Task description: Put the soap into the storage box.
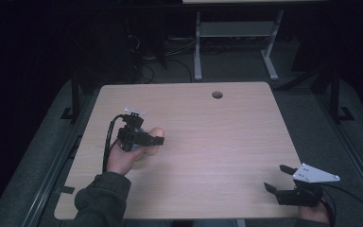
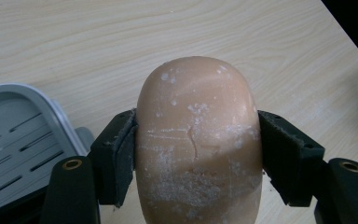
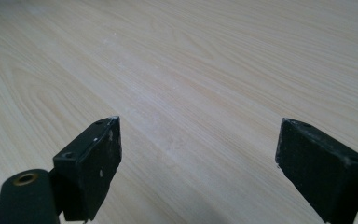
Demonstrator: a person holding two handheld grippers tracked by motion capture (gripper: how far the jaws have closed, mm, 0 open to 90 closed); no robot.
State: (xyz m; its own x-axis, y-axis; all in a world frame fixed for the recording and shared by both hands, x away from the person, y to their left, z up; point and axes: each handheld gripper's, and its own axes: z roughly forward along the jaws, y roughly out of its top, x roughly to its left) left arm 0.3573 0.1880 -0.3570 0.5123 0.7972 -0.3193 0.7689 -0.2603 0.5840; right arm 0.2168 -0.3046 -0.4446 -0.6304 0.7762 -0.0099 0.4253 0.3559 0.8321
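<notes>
A peach bar of soap [image 2: 196,102], rounded and dusted with white flakes, sits squeezed between the two pads of my left gripper [image 2: 198,158]. In the high view that gripper [image 1: 154,141] is over the left part of the table, held by a hand in a dark green sleeve, with the soap [image 1: 157,132] poking out past the jaws. A grey slotted soap dish [image 2: 14,135] lies just left of and below the jaws. My right gripper [image 1: 275,177] rests at the table's near right corner, jaws wide apart over bare wood [image 3: 198,154].
The light wooden table [image 1: 208,123] has a round cable hole [image 1: 217,94] near its far edge. Beyond it stand the white legs of another desk [image 1: 197,52] on a dark floor with cables.
</notes>
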